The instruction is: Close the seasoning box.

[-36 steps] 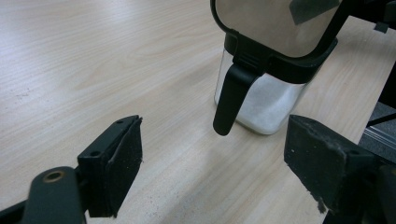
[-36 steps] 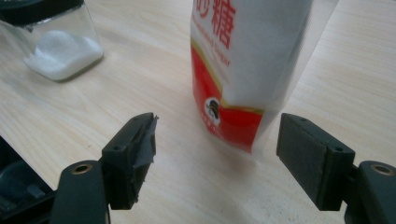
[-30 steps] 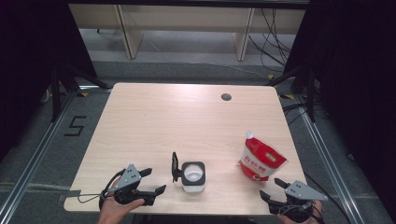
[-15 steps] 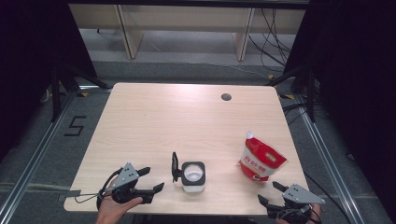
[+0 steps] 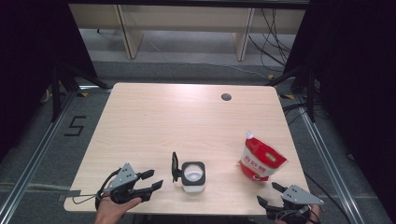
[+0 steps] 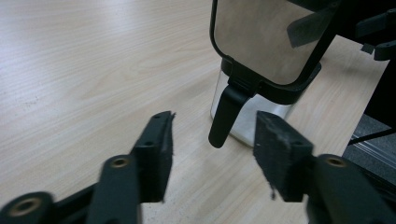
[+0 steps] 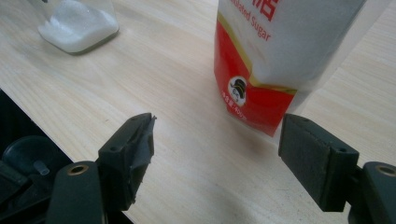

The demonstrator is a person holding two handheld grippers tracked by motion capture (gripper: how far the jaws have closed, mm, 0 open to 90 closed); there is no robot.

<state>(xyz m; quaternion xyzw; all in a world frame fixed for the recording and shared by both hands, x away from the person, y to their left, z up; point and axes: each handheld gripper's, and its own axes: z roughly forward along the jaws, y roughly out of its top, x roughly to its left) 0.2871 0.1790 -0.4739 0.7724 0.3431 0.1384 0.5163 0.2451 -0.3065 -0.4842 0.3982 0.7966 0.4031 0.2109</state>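
Two grippers are held at the near table edge: the left gripper (image 5: 152,179), its jaws just narrowed yet parted around nothing, faces the open jar (image 5: 193,176); the right gripper (image 5: 270,195) gapes before the sugar pouch (image 5: 259,161) (upright). Pale wood table (image 5: 177,121), grey floor (image 5: 196,51) beyond.

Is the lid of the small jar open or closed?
Open. The lid stands flipped up beside the jar, and white powder shows through the mouth.

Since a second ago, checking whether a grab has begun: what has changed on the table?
The left claw has just been closing its jaws, nothing between them yet; the jar handle lies just ahead. The jar, sugar bag and open right claw are as before.
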